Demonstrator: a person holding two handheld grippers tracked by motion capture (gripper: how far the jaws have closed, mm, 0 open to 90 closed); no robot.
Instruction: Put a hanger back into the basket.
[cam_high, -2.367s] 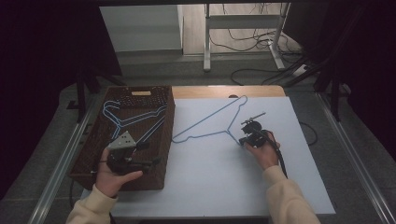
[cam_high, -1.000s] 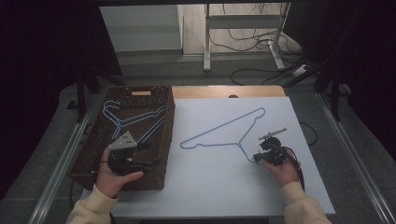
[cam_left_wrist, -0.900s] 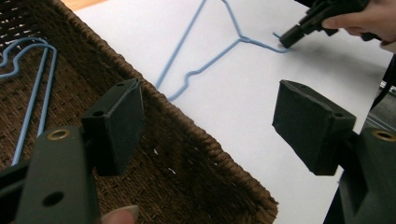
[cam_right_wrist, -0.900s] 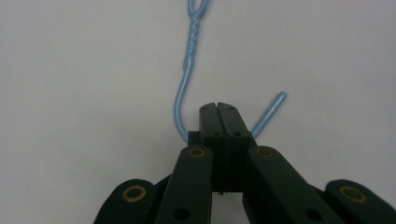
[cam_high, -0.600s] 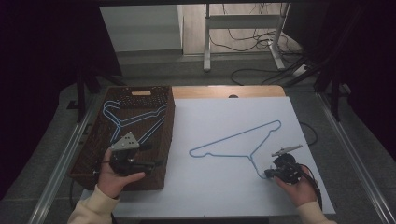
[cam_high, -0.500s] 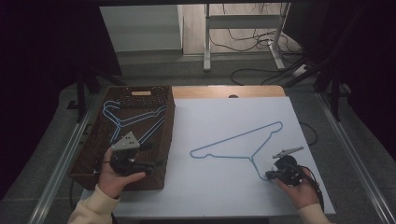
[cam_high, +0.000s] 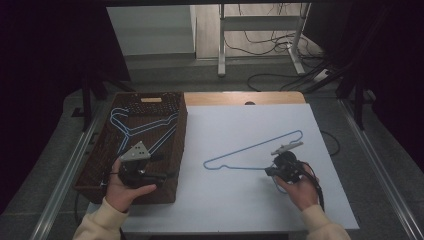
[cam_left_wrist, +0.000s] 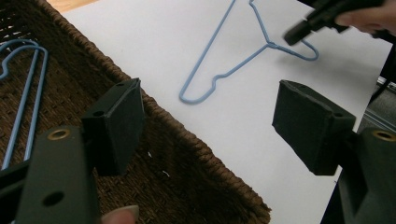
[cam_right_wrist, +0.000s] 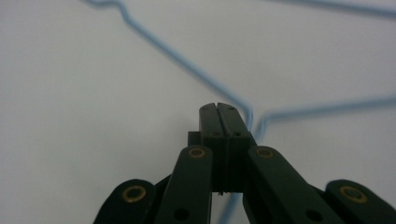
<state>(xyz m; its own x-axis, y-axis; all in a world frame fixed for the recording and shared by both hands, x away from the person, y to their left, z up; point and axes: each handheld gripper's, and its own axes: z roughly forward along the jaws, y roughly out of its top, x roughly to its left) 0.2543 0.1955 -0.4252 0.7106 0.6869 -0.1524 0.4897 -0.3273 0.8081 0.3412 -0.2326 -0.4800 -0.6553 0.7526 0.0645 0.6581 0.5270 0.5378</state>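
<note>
A white table top (cam_high: 240, 125) is being taken up across the middle and right of the scene, with a strip of bare wood showing along its far edge. At its left, a dark brown wicker basket (cam_high: 172, 150) is being kept against the white surface, and several blue wire hangers (cam_high: 131, 127) are lying inside it, toward its far end. A single blue wire hanger (cam_high: 252, 150) is lying flat on the white surface to the right of the basket, its long bar slanting from near left to far right and its hook end being held at the near right. The right gripper (cam_high: 278, 169) is being held low over the table at that near right spot; its jaws are pressed together, and in the right gripper view (cam_right_wrist: 218, 108) the wire's neck is seen running beneath the closed tips, so the hanger is being pinched there. The left gripper (cam_high: 162, 176) is being held over the near part of the basket, well apart from the lone hanger; in the left gripper view (cam_left_wrist: 210, 126) its jaws are standing spread wide with nothing between the pads, the basket's woven rim being seen below them.
</note>
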